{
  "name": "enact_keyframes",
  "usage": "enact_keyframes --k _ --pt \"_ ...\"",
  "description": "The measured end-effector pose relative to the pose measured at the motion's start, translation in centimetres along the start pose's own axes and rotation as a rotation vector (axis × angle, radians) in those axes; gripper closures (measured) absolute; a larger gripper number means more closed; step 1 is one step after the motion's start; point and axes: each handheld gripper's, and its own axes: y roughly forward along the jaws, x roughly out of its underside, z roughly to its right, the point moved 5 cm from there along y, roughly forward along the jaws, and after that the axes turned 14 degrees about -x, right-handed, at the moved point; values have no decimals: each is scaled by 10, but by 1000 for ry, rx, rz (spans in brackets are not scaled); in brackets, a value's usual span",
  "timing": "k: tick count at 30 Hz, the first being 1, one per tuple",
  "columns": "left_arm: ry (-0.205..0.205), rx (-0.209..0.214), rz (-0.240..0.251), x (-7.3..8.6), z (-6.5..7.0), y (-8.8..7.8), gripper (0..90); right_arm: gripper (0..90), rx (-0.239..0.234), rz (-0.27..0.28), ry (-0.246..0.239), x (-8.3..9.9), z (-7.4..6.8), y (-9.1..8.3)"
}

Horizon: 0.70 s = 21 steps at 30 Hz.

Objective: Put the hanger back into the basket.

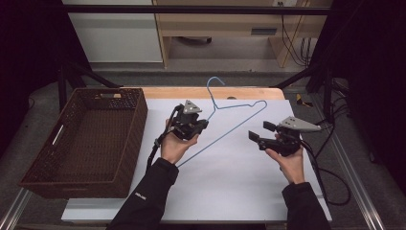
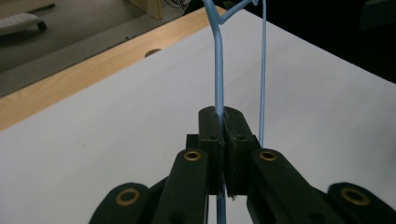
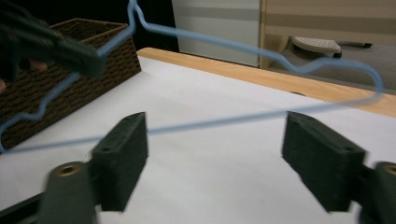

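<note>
A blue wire hanger (image 1: 225, 133) is held a little above the white sheet, its hook toward the table's far edge. My left gripper (image 1: 202, 124) is shut on one sloping arm of the hanger; in the left gripper view the wire (image 2: 218, 70) runs up from between the closed pads (image 2: 211, 128). My right gripper (image 1: 260, 132) is open just right of the hanger's far corner. In the right gripper view the hanger's long bar (image 3: 224, 120) crosses beyond the wide-open gripper (image 3: 222, 158), not touching it. The left gripper (image 3: 56, 49) shows there at the upper left.
A dark brown woven basket (image 1: 139, 120) stands at the left of the table, nothing visible inside. The white sheet (image 1: 215, 187) covers most of the tabletop, with a wooden strip (image 1: 191, 92) at the far edge. Cables trail off the right side.
</note>
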Motion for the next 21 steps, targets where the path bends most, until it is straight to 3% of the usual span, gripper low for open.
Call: enact_keyframes --k 3,5,9,11,14,17,21 --pt "5 -11 7 -3 -4 -8 874 146 1 13 1 9 -3 -16" --pt "18 -33 22 -8 -11 -25 874 116 0 19 6 15 -5 -26" --pt "22 -53 44 -12 -20 -42 874 86 -11 21 18 24 -9 -39" --pt "41 -75 48 -13 -28 -55 874 79 -12 17 10 28 -9 -41" --pt "32 -114 76 -15 -45 -78 874 62 6 -10 15 38 -10 -45" --pt "29 -131 85 -14 -54 -87 874 58 10 -12 15 42 -10 -46" --pt "28 -176 89 -8 -80 -108 873 48 10 -16 7 43 -14 -46"
